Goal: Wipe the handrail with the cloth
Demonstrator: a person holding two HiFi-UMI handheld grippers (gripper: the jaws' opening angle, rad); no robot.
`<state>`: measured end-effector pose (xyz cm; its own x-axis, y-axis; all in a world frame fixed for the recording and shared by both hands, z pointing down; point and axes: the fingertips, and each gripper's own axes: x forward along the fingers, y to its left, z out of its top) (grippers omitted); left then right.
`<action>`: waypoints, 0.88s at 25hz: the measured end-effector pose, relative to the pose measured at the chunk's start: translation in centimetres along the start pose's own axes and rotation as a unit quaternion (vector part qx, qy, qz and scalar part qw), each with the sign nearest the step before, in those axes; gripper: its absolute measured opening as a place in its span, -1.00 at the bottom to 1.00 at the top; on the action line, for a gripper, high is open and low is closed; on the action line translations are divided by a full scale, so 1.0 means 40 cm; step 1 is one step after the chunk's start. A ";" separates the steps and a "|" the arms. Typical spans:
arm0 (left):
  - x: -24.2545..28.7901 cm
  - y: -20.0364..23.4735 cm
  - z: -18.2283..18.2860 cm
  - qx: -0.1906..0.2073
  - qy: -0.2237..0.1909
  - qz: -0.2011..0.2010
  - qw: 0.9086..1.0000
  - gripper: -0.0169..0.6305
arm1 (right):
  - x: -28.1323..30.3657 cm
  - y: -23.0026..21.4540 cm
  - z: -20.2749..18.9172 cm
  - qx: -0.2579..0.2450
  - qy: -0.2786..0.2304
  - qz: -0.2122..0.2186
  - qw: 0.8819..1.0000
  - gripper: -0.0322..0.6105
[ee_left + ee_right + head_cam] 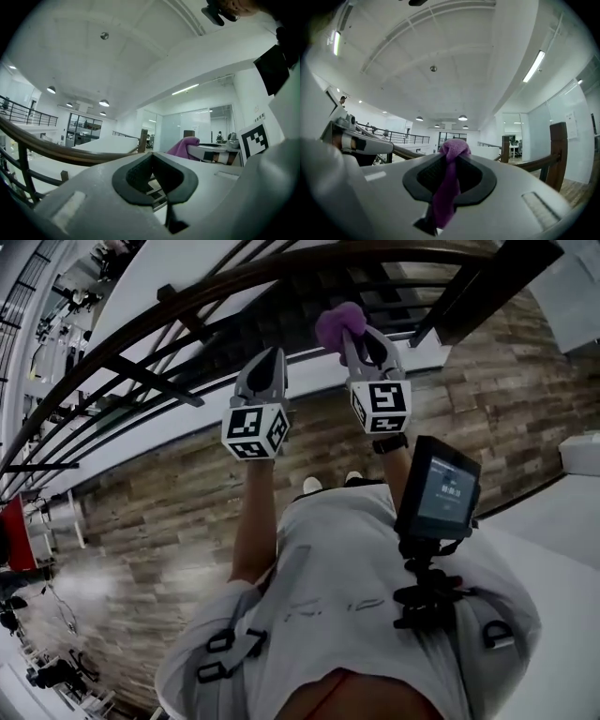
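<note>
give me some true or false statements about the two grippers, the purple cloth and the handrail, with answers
1. The right gripper holds the purple cloth between its jaws. True.
2. The left gripper holds a second cloth. False: its jaws are shut with nothing between them.
3. The cloth is draped over the handrail. False: it sticks up in a bunch from the right gripper's jaws and does not lie on the rail.
4. The handrail is brown wood. True.
</note>
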<state>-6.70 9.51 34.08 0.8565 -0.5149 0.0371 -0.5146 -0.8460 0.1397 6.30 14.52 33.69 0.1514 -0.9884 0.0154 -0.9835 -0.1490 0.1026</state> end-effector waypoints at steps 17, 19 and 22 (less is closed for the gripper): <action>-0.001 -0.094 0.108 0.024 -0.051 0.008 0.998 -0.95 | -0.063 -0.031 0.113 -0.026 -0.029 -0.007 0.999 -0.74; 0.002 -0.098 0.111 0.026 -0.052 0.008 0.998 -0.95 | -0.065 -0.031 0.111 -0.028 -0.028 -0.008 0.999 -0.74; 0.006 -0.105 0.110 0.029 -0.052 0.005 0.998 -0.95 | -0.069 -0.035 0.105 -0.029 -0.027 -0.011 0.999 -0.74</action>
<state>-4.52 12.33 29.14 0.8436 -0.5331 -0.0650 -0.5280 -0.8454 0.0814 6.84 17.32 29.34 0.1649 -0.9855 -0.0405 -0.9724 -0.1693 0.1607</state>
